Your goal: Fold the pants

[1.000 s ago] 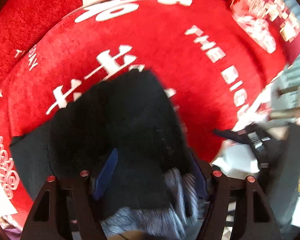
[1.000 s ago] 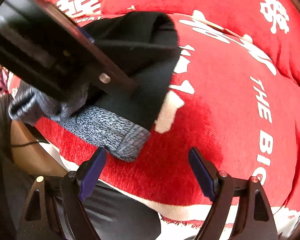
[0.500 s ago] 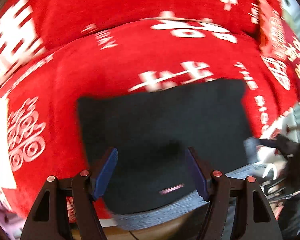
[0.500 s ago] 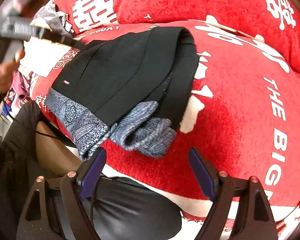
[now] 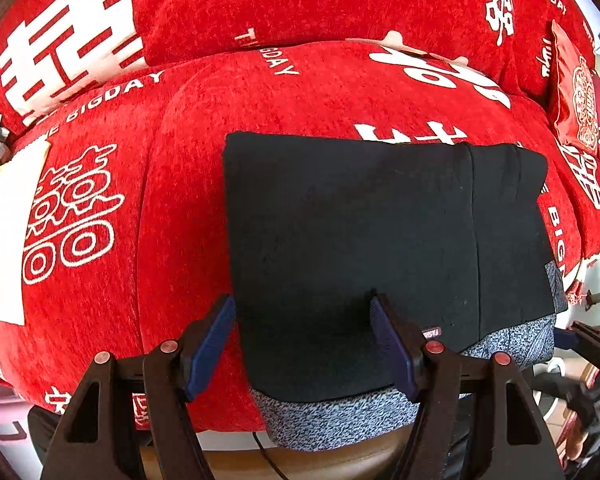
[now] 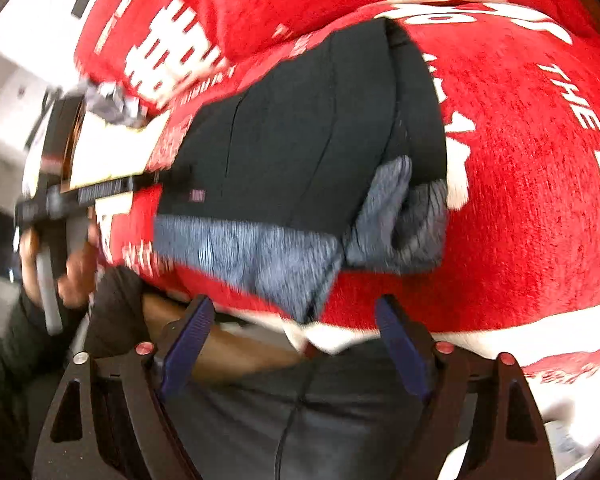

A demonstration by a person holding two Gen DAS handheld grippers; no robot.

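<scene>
The black pants (image 5: 364,240) are lying folded into a compact block on the red sofa cushion (image 5: 172,208), grey waistband (image 5: 332,416) hanging over the front edge. The left tool (image 5: 302,344) is hovering right above the block's near left corner, released and gripping nothing. The right tool (image 6: 292,344) is sitting off the cushion's edge, empty, its jaws having just been narrowing on air. The block's long axis is running left to right, and the bunched grey end (image 6: 396,220) is lying nearer the right tool.

Black pants (image 5: 352,232) with heathered grey cuffs (image 5: 340,420) on red, white-lettered cover (image 5: 260,92)
</scene>
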